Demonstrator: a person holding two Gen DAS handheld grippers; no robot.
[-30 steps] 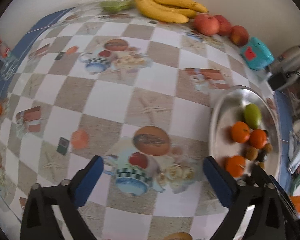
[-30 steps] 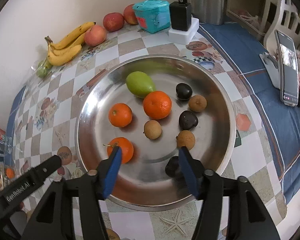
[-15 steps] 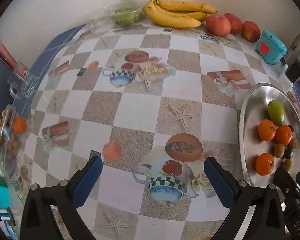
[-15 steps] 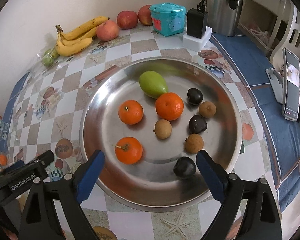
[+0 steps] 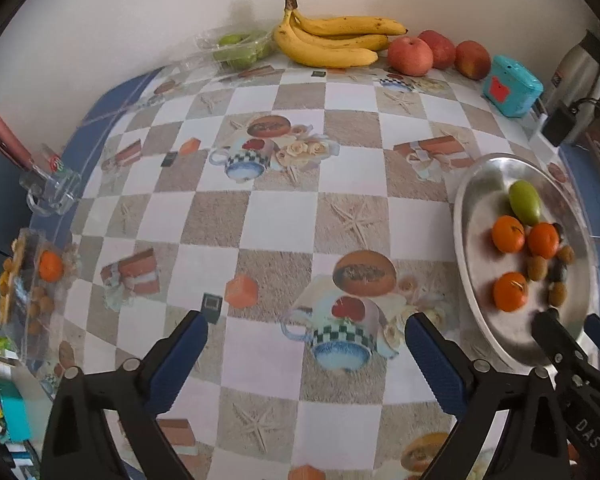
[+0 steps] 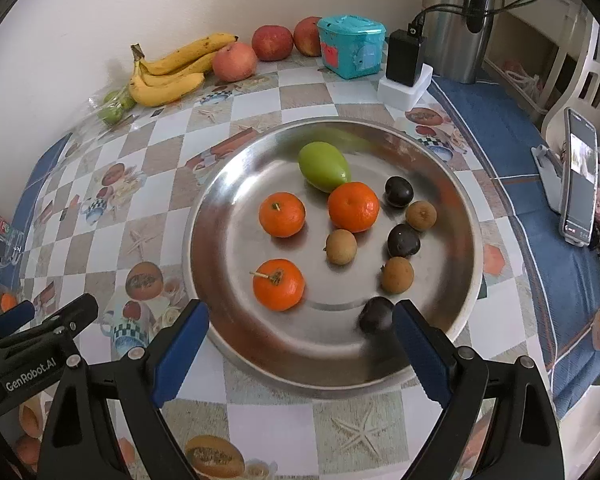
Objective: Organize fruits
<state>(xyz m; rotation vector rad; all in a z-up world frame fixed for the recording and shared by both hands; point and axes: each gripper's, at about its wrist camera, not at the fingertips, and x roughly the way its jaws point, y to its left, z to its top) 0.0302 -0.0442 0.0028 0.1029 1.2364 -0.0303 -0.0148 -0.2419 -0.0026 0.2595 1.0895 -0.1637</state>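
A round metal plate (image 6: 228,328) holds a green mango (image 6: 323,166), three oranges (image 6: 282,215), three brown longans (image 6: 341,246) and three dark plums (image 6: 403,239). My right gripper (image 6: 300,324) is open and empty, above the plate's near rim, with one plum (image 6: 376,315) beside its right finger. My left gripper (image 5: 306,336) is open and empty over the checked tablecloth, left of the plate (image 5: 472,292). Bananas (image 5: 332,40) and three apples (image 5: 410,56) lie by the back wall.
A teal box (image 6: 350,46), a charger on a white block (image 6: 405,76) and a steel kettle (image 6: 460,20) stand at the back right. A phone on a stand (image 6: 580,184) is at the right. A clear box of fruit (image 5: 32,280) and a clear mug (image 5: 50,190) sit at the left edge.
Both grippers have pulled back and up from the table. The right gripper's fingers opened wider, and a dark plum lies free on the plate near its right finger.
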